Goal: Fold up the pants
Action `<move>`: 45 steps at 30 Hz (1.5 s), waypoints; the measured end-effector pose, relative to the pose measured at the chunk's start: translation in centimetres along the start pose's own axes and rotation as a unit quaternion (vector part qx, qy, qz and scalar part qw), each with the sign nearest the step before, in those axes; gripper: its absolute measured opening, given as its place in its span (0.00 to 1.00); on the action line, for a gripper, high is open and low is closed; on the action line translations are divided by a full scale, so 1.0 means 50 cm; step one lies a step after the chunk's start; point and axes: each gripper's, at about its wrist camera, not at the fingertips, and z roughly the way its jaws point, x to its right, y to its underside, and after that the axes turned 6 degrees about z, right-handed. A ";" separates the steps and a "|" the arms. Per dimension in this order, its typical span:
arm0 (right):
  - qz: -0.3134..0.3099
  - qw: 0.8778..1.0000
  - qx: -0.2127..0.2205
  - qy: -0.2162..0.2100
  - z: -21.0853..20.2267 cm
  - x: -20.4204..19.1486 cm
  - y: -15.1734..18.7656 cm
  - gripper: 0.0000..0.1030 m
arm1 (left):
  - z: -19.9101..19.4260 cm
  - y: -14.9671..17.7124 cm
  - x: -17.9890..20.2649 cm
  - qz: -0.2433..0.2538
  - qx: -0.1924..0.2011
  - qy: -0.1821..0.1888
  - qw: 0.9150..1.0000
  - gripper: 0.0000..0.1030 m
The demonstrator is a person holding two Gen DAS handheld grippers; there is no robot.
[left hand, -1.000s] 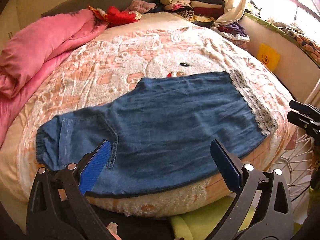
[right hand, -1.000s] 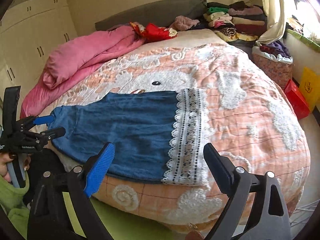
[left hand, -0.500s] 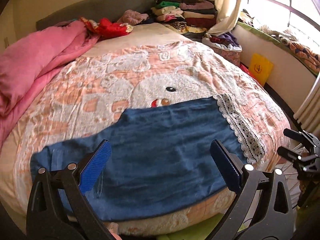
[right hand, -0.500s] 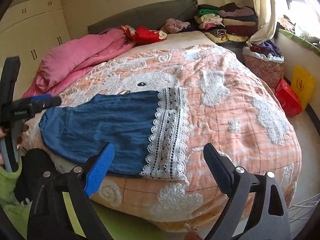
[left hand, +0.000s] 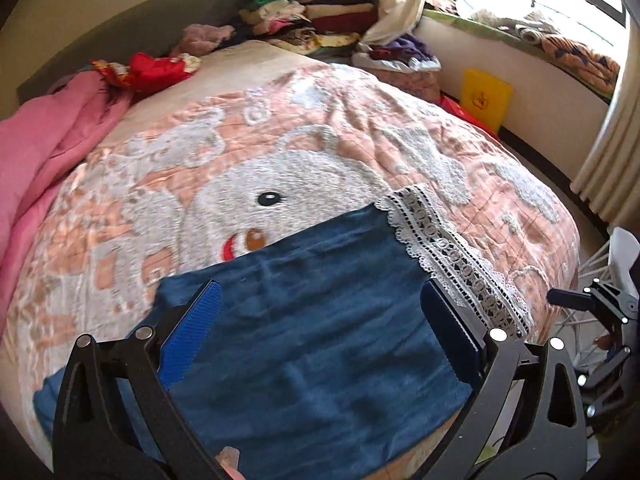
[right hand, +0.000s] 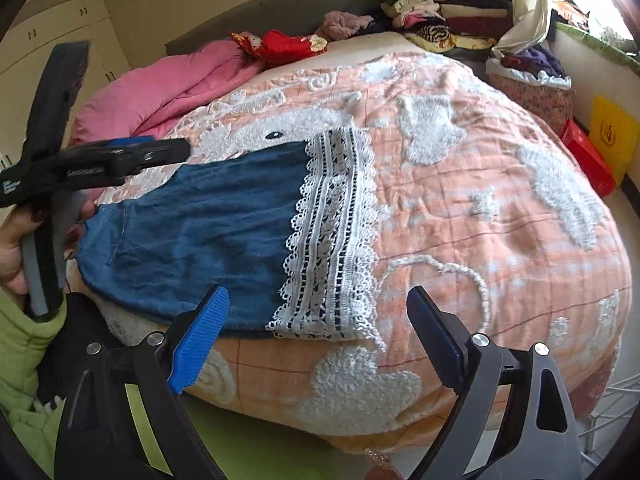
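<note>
Hovering wide open, grasping nothing: left gripper [left hand: 320, 332] above the mid pants [left hand: 316, 332], right gripper [right hand: 316, 332] off the bed [right hand: 500, 208] edge near the lace hem [right hand: 336, 236]. Lying flat, doubled leg on leg, along the near side of the bed, waistband toward the left hand [right hand: 16, 248]. Judging the next fold as hem to waist: pinching both layers at the lace corners, lifting evenly, carrying across without dragging, matching edges before letting go, smoothing wrinkles.
</note>
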 end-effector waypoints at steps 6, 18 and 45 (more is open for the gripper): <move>0.010 1.000 -0.019 -0.007 0.037 0.000 0.000 0.87 | 0.069 -0.020 0.009 0.015 -0.016 0.017 1.000 0.91; 0.036 0.998 -0.036 -0.035 0.086 0.013 -0.003 0.72 | 0.191 -0.072 0.025 0.065 -0.023 0.032 0.997 0.89; 0.061 0.992 -0.030 -0.105 0.112 0.034 -0.052 0.25 | 0.251 -0.072 0.050 0.056 -0.022 0.160 0.985 0.13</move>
